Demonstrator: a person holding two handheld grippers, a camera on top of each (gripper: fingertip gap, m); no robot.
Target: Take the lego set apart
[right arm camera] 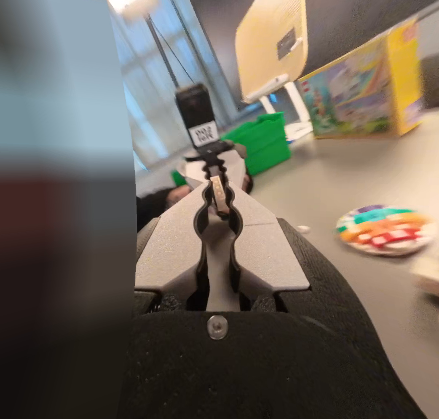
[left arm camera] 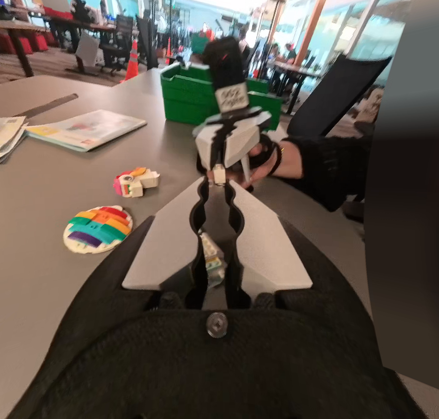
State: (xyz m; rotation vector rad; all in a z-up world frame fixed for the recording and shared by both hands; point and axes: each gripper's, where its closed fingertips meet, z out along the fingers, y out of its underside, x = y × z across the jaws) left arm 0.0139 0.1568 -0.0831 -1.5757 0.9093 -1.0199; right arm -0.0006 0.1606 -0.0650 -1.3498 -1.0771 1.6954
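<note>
Where bricks lie, grey table (left arm camera: 71, 288)

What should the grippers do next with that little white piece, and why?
Probably ease the right hand-held gripper gently away. Its fingers pinch the small white lego piece, and the left hand-held gripper meets that piece tip to tip from the other side, so a soft pull may be what separates it.

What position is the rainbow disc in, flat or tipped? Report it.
Flat. The rainbow disc lies colour side up on the table, with its white rim down all round.
</note>
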